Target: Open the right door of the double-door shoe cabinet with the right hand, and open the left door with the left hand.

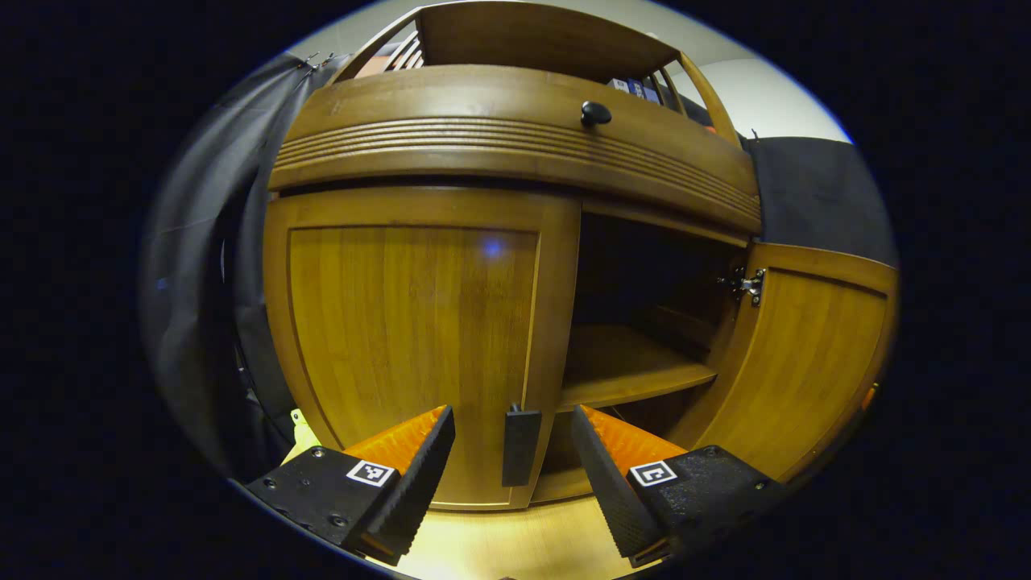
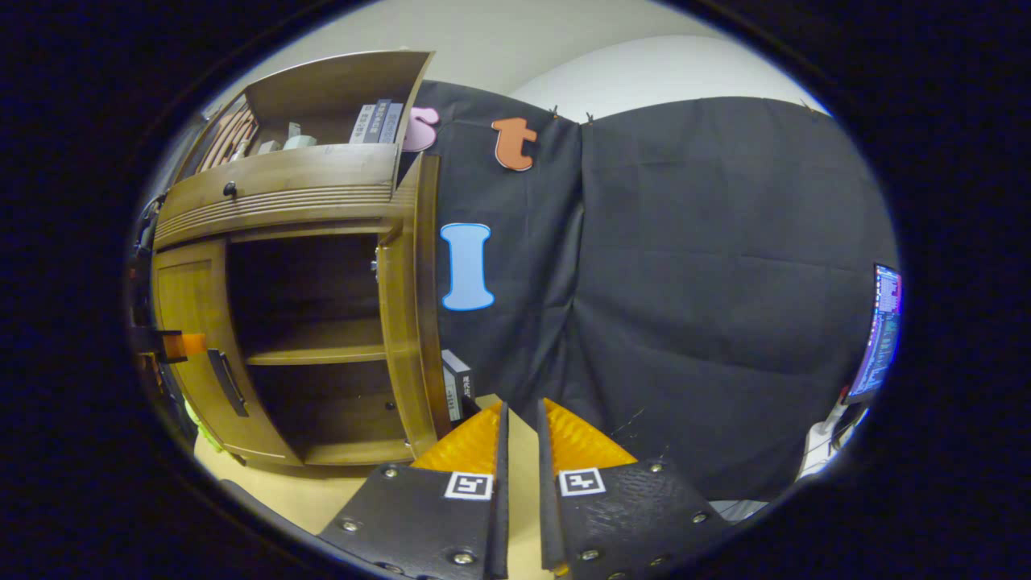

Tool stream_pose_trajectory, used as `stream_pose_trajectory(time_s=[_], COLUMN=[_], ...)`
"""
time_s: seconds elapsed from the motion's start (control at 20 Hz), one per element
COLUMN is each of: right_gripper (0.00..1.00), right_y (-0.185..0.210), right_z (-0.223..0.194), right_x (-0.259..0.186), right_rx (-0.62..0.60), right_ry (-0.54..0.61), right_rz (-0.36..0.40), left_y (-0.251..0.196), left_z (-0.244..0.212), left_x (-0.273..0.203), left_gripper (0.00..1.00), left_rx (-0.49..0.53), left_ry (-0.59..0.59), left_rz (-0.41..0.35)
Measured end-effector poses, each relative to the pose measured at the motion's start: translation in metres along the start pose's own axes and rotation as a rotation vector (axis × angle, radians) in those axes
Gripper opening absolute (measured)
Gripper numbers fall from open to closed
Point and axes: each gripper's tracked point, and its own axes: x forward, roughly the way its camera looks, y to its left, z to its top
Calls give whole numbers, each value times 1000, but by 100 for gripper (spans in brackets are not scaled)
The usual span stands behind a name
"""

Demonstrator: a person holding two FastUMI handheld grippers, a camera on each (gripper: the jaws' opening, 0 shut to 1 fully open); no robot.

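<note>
Right door: swung open, shelf exposed. Left door: shut, handle on its inner edge. My left gripper: spread wide, handle between fingers, not gripped. My right gripper: nearly closed, holding nothing, well apart from cabinet. Next, I judge: advance left, clench squarely on handle, pull in arc about hinge.

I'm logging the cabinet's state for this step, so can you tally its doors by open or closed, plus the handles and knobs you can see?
Open doors: 1, the right door
Closed doors: 1, the left door
Bar handles: 1, the handle on the left door
Round knobs: 1, the knob on the drawer front
Total: 4
</note>
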Motion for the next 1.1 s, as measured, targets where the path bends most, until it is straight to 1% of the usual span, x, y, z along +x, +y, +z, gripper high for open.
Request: stream_pose_trajectory(time_s=[0.15,0.3,0.4,0.45,0.5,0.6,0.65,0.75,0.8,0.85,0.95,1.1], right_gripper=[16,16,16,16,16,16,16,16,16,16,16,16], right_y=[-13,-24,-31,-34,-36,-40,-42,-44,-44,-42,-39,-35], right_z=[5,7,9,8,9,9,9,9,9,9,11,19], right_x=[6,11,15,16,16,18,18,19,19,18,18,16], right_rx=[-11,-16,-18,-17,-15,-13,-12,-10,-9,-8,-6,-2], right_ry=[-9,-8,-7,-7,-6,-4,-5,-5,-5,-4,-8,-18], right_rz=[-23,-41,-51,-55,-57,-60,-61,-59,-56,-50,-36,-16], left_y=[0,4,4,1,-1,-4,-3,0,0,0,0,0], left_z=[-11,-19,-25,-26,-28,-30,-31,-33,-33,-32,-31,-32], left_x=[14,35,41,45,47,52,54,57,55,55,55,51], left_gripper=[86,84,72,73,69,57,47,34,41,38,36,34], left_rx=[4,12,5,-2,-9,-12,-11,-6,-12,-18,-10,-3], left_ry=[18,32,43,46,48,50,51,46,41,35,15,16], left_rz=[14,37,42,37,29,29,33,51,52,54,55,58])
